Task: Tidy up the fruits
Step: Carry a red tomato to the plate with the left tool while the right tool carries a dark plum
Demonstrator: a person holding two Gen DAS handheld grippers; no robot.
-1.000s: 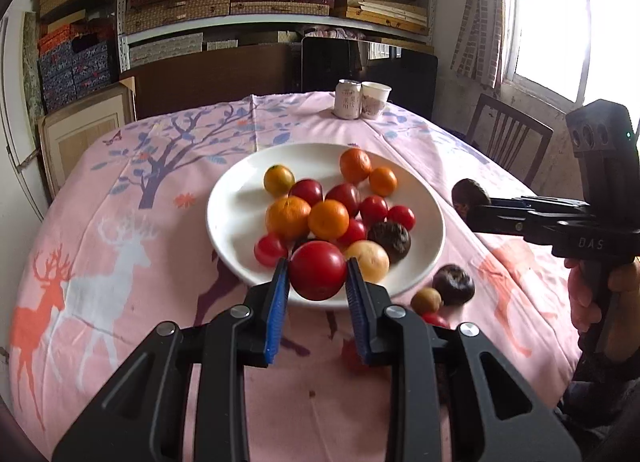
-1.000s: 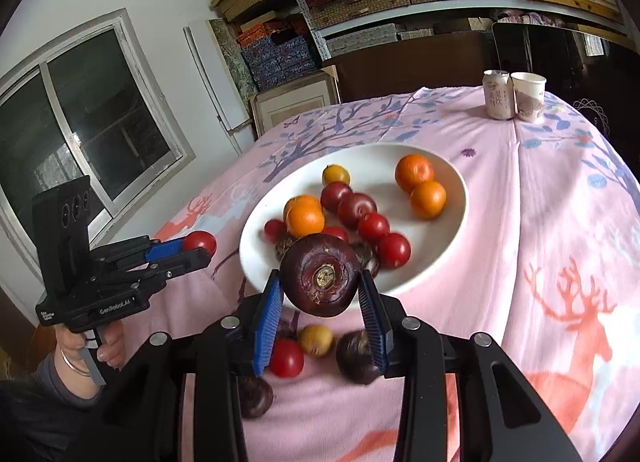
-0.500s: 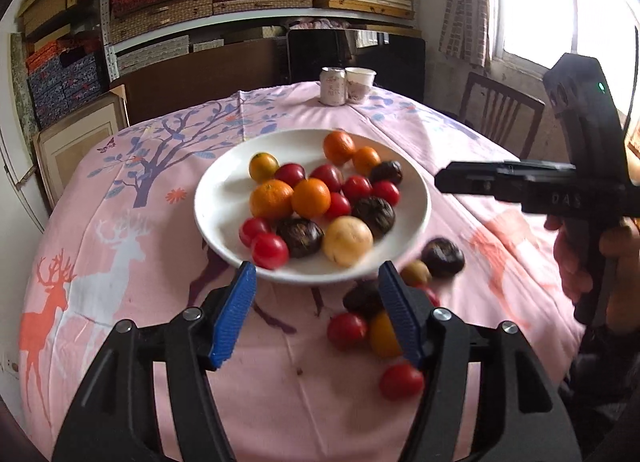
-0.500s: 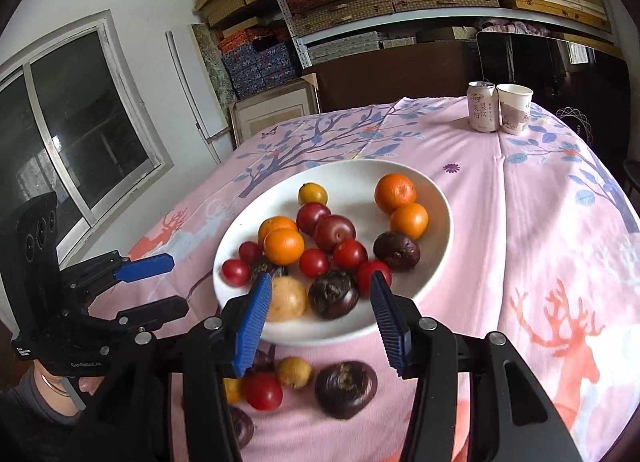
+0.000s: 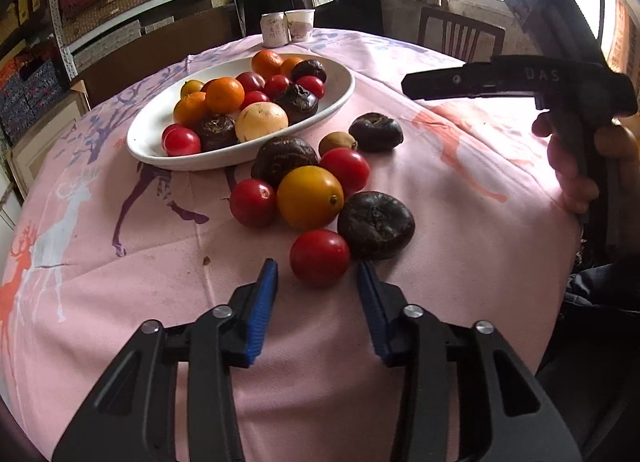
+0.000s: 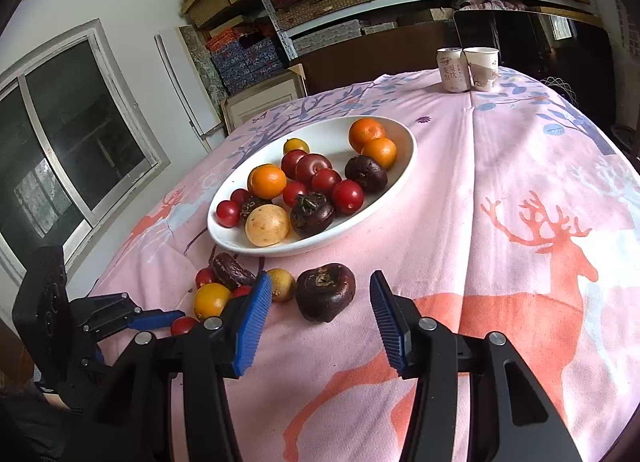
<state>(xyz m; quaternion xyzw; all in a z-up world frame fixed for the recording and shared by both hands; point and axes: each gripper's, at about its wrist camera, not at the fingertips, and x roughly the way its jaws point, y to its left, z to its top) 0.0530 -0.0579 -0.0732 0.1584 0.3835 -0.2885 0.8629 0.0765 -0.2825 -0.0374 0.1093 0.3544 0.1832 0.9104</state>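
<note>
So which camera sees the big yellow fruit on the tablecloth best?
The left wrist view. There the yellow fruit lies in the open, whole and close, among red and dark fruits. In the right wrist view the same fruit looks smaller, and the right gripper's blue finger hides part of it.

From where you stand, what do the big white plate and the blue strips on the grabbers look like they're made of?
The plate looks like glazed ceramic: smooth white with a soft sheen, though hard plastic is possible. The blue finger pads look like rubber or soft plastic: matte, with fine moulded ridges for grip.
</note>
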